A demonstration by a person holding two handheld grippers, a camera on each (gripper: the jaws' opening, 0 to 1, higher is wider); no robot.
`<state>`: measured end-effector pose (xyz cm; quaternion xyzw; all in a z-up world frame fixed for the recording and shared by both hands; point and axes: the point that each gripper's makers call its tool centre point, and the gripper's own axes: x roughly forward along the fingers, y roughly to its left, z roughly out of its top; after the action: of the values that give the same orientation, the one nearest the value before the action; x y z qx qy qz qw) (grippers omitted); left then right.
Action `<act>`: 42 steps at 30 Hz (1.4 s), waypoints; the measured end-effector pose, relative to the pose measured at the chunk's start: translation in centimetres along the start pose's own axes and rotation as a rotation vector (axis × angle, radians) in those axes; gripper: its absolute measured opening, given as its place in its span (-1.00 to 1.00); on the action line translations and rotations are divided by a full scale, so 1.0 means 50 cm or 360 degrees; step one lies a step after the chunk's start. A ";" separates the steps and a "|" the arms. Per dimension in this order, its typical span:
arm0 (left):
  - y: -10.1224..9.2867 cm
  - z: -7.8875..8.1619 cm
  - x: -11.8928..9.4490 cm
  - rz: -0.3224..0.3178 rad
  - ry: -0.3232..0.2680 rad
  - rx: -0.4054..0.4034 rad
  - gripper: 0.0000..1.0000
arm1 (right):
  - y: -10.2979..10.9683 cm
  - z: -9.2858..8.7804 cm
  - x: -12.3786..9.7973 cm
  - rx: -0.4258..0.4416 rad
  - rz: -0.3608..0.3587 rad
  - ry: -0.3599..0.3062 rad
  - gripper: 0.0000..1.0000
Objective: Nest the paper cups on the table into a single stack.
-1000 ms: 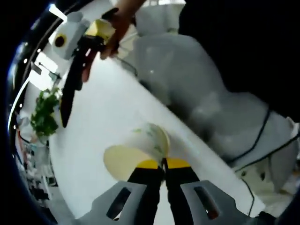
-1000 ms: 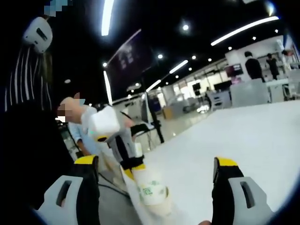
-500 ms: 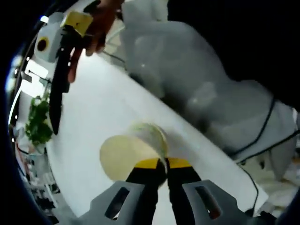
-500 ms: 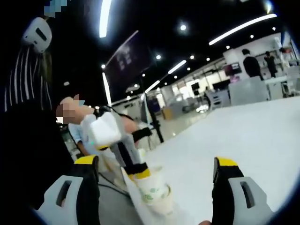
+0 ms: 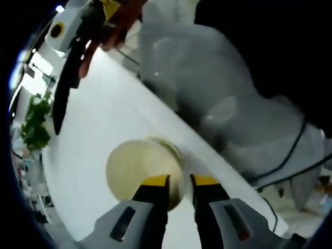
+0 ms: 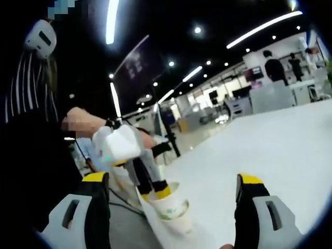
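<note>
Right under the left gripper [image 5: 179, 181] sits the paper cup [image 5: 144, 168], upright near the edge of the white table [image 5: 104, 129], its open mouth facing the camera. The jaws stand a little apart, straddling the near rim rather than squeezing it; one yellow tip looks to be inside the wall, the other outside. In the right gripper view the same cup [image 6: 174, 208] shows its green print, with the left gripper [image 6: 155, 193] reaching down into it. I cannot tell whether it is one cup or several already nested; I count a single rim and see no loose cup elsewhere on the table.

It will handle as a very light, thin thing: stiff at the rolled rim, soft in the wall, easy to crush or tip. The rim seems the best place to take it, with gentle pressure.

Further off, the right gripper [image 6: 174, 194] has its jaws spread wide with nothing between them. Beyond the table, a green plant [image 5: 32, 122] stands at the far side.
</note>
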<state>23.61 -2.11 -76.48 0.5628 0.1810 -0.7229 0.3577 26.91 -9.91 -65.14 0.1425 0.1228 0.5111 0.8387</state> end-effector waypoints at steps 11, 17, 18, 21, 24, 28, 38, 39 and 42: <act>0.008 0.006 0.004 -0.0024 -0.0059 -0.0148 -0.46 | -0.005 -0.004 -0.006 0.0020 -0.0009 -0.0011 1.00; 0.006 0.004 0.006 -0.0032 -0.0068 -0.0171 -0.45 | -0.007 -0.001 -0.007 0.0028 -0.0012 -0.0023 1.00; 0.006 0.003 0.006 -0.0032 -0.0067 -0.0167 -0.45 | -0.008 0.000 -0.006 0.0026 -0.0013 -0.0024 1.00; 0.007 0.000 0.003 -0.0026 -0.0071 -0.0183 -0.45 | -0.011 -0.001 -0.005 0.0028 -0.0012 -0.0023 1.00; 0.015 0.000 -0.004 0.0002 -0.0090 -0.0205 -0.45 | -0.013 -0.005 -0.004 0.0022 -0.0015 -0.0013 1.00; 0.026 0.006 -0.018 0.0058 -0.0141 -0.0229 -0.43 | -0.015 -0.020 0.000 0.0017 -0.0014 0.0018 1.00; 0.026 -0.008 -0.043 0.0133 -0.0191 -0.0326 -0.40 | -0.018 -0.052 0.008 0.0014 -0.0006 0.0095 1.00; 0.027 -0.009 -0.045 0.0143 -0.0202 -0.0346 -0.40 | -0.017 -0.053 0.009 0.0013 -0.0005 0.0097 1.00; 0.026 -0.015 -0.051 0.0176 -0.0231 -0.0408 -0.38 | -0.015 -0.060 0.012 0.0010 0.0002 0.0113 1.00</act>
<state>25.34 -1.72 -74.13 0.4679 0.2142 -0.7118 0.4780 26.74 -9.38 -68.22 0.1269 0.1540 0.5160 0.8331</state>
